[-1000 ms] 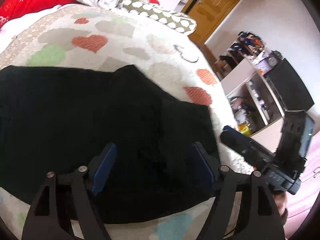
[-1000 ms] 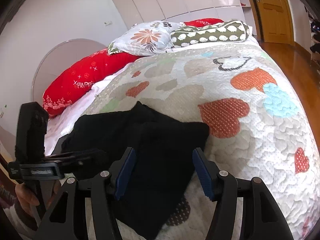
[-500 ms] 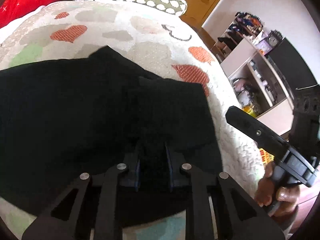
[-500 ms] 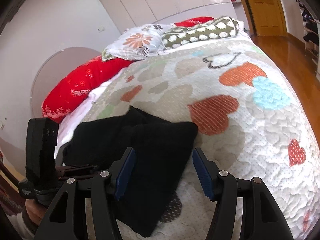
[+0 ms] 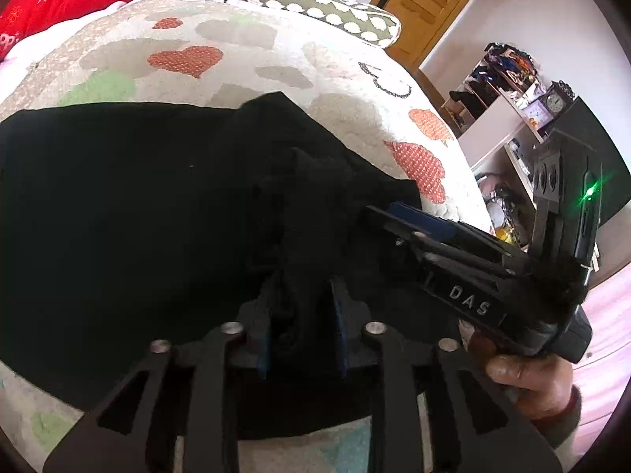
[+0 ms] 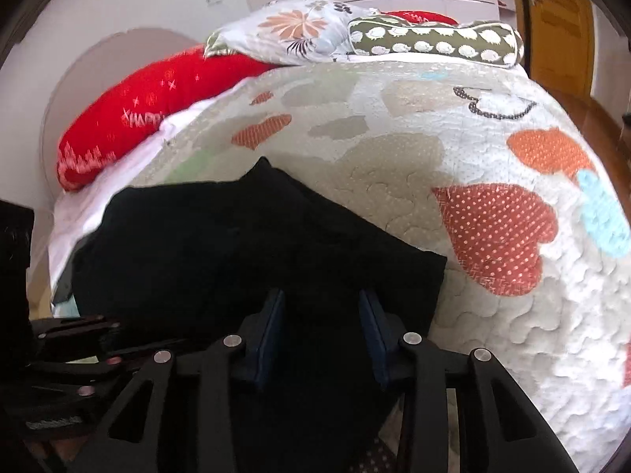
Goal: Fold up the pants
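Black pants lie folded flat on the heart-patterned quilt. My left gripper sits low over their near part with a raised fold of black cloth filling the gap between its blue pads; its jaws are opening, and the pads still touch the fold. My right gripper stands over the right-hand end of the pants, jaws closing, with cloth lying between the pads and no pinch visible. From the left wrist view the right gripper reaches in from the right onto the pants' corner, held by a person's hand.
A red pillow, a floral pillow and a green dotted bolster lie at the head of the bed. A wooden door and cluttered white shelves stand to the right. The quilt drops off at its right edge.
The left jaws closed onto a fold of the pants and have since widened slightly around it. The right gripper moved in over the pants' right end and narrowed its jaws.
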Tool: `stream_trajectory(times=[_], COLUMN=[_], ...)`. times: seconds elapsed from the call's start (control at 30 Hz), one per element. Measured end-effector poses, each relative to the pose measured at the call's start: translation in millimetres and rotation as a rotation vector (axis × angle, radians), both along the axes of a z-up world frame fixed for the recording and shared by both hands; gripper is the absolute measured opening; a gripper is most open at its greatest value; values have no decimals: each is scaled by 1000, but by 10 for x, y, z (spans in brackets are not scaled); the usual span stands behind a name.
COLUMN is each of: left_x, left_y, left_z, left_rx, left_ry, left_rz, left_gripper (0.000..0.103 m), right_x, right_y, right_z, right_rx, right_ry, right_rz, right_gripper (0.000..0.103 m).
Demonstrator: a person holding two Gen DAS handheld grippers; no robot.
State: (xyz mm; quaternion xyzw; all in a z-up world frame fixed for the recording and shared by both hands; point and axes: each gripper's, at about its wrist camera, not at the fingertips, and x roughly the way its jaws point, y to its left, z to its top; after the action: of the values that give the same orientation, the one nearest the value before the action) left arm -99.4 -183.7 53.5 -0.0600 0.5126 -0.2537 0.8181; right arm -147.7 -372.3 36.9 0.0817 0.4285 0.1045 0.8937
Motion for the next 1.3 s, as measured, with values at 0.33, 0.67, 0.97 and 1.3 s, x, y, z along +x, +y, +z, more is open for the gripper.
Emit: stream_trajectory(times=[0.33, 0.67, 0.97, 1.3], left_x=[-115, -208, -207, -192], left_y=[285, 387, 627, 810], left_z=[144, 246, 282, 249], left_rx=[62, 92, 128, 130], left_ry=[-80, -131, -150, -139], left_rz=[68, 97, 162, 212], left_gripper=[60, 65, 67, 71], right_x=[-519, -609, 8, 119], right_y=[144, 333, 546, 652], right_z=[303, 185, 254, 159], right_rx=[-20, -85, -85, -100], right_ry=[-45, -14, -35, 9], right_rz=[80, 113, 104, 112], right_gripper=[49, 51, 52, 59])
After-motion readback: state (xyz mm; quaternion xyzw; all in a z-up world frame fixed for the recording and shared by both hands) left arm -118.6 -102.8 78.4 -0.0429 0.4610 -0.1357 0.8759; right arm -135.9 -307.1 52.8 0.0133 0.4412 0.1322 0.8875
